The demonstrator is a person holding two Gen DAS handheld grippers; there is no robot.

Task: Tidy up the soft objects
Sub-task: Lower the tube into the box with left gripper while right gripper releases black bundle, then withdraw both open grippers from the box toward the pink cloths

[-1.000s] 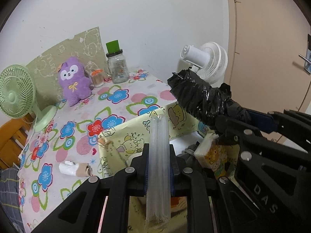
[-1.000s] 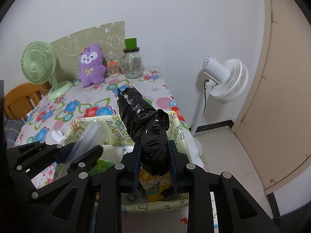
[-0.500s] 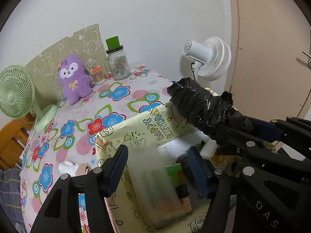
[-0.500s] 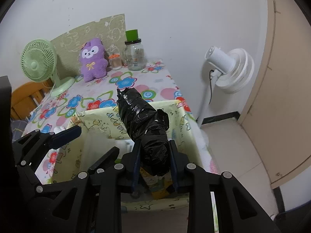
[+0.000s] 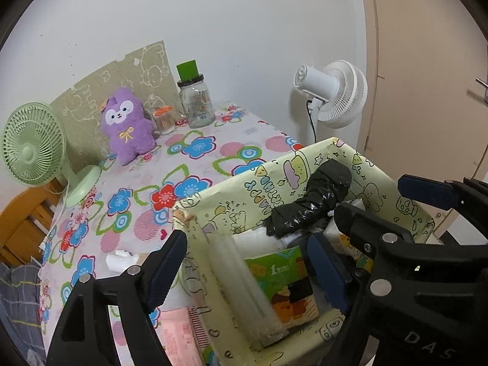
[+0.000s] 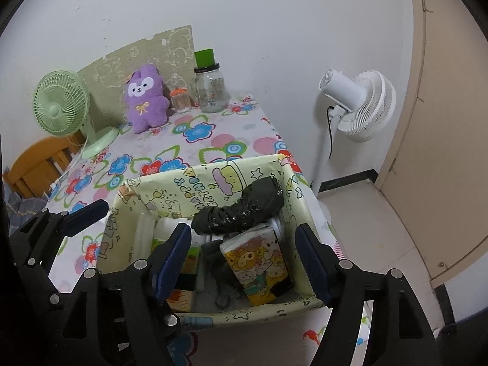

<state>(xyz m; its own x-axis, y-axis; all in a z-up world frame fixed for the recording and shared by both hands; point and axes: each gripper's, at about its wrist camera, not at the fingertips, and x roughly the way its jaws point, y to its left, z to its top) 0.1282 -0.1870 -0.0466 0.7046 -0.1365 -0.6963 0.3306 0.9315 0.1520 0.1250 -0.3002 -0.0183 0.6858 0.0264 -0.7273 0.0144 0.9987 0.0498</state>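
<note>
A yellow cartoon-print box (image 5: 274, 164) stands at the near table edge. My left gripper (image 5: 247, 262) hangs over its left half, jaws opening, pads off everything. Below it a clear plastic sleeve (image 5: 244, 283) leans inside the box beside a green tissue pack (image 5: 283, 283). My right gripper (image 6: 242, 253) is over the box too, jaws opening and holding nothing. The black plastic roll (image 6: 241, 210) lies loose across the contents, one end against the far wall. A cartoon tissue pack (image 6: 256, 262) sits under it.
A purple plush (image 5: 128, 128), a glass jar (image 5: 195, 100) and a green desk fan (image 5: 30, 146) stand at the back of the flowered table. A pink packet (image 5: 177, 332) and a small white roll (image 5: 122, 259) lie left of the box. A white floor fan (image 6: 357, 103) stands to the right.
The left gripper let go of the clear sleeve, which dropped into the box. The right gripper then opened and the black roll fell from its jaws onto the box contents.
</note>
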